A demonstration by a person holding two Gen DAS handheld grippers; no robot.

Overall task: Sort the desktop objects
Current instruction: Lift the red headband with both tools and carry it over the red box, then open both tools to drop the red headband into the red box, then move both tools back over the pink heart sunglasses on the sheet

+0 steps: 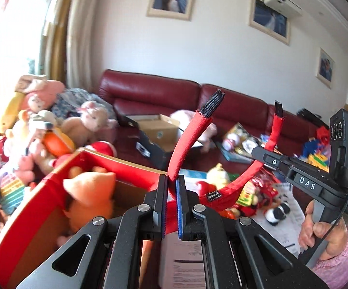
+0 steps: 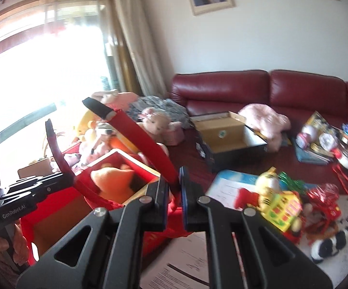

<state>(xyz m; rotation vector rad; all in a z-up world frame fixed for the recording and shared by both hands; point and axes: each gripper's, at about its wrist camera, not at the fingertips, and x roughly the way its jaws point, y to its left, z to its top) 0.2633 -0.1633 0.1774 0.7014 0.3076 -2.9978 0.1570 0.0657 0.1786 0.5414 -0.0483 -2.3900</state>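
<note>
Daylight from the blown-out window (image 2: 41, 55); motion blur, fisheye-bent edges.

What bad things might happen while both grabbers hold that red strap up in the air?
1. The red strap is pinched in the jaws of the left gripper and the right gripper, so pulling them apart might yank it free.
2. Its slack sags toward the red box holding an orange plush and might snag there.
3. The views are blurred, so aiming may be poor.

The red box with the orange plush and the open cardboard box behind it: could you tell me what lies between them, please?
In the right wrist view, only bare dark red tabletop shows between the red box and the cardboard box; the held red strap crosses in front.
</note>
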